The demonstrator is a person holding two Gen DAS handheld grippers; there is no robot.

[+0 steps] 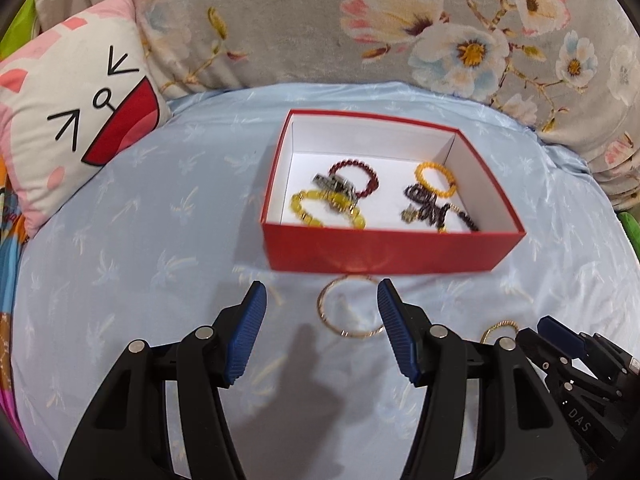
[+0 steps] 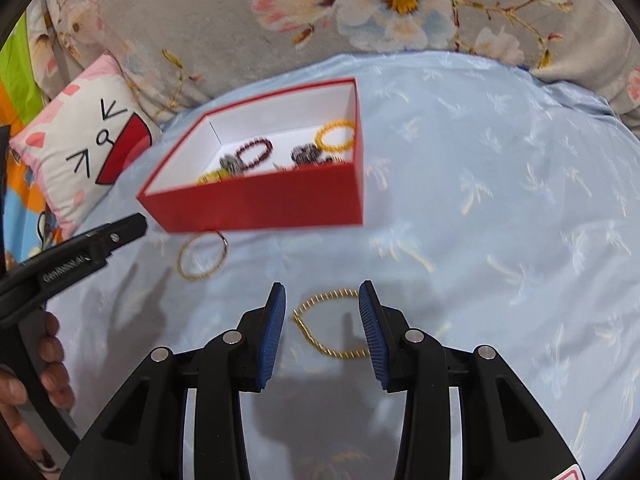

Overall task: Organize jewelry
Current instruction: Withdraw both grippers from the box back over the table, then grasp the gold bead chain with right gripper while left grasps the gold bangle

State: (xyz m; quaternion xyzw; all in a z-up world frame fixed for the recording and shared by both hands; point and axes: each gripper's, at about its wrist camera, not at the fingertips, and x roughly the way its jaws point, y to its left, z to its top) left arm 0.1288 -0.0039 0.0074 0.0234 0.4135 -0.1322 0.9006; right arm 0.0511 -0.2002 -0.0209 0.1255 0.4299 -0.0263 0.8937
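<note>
Both grippers are hovering with fingers spread: right gripper (image 2: 322,330) straddling the twisted gold bangle (image 2: 329,325), probably light, springy, slippery; pinch its rim.

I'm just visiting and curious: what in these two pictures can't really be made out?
- Tangled dark pieces in the red box: blurred in the left view; in the right view the box's front wall hides them.
- Thin gold bangle: its far edge sits against the box; whether it tucks beneath is unclear.
- Twisted gold bangle: in the left view, mostly hidden behind the right tongs.
- The person's hand: cut off by the right view's edge.
</note>
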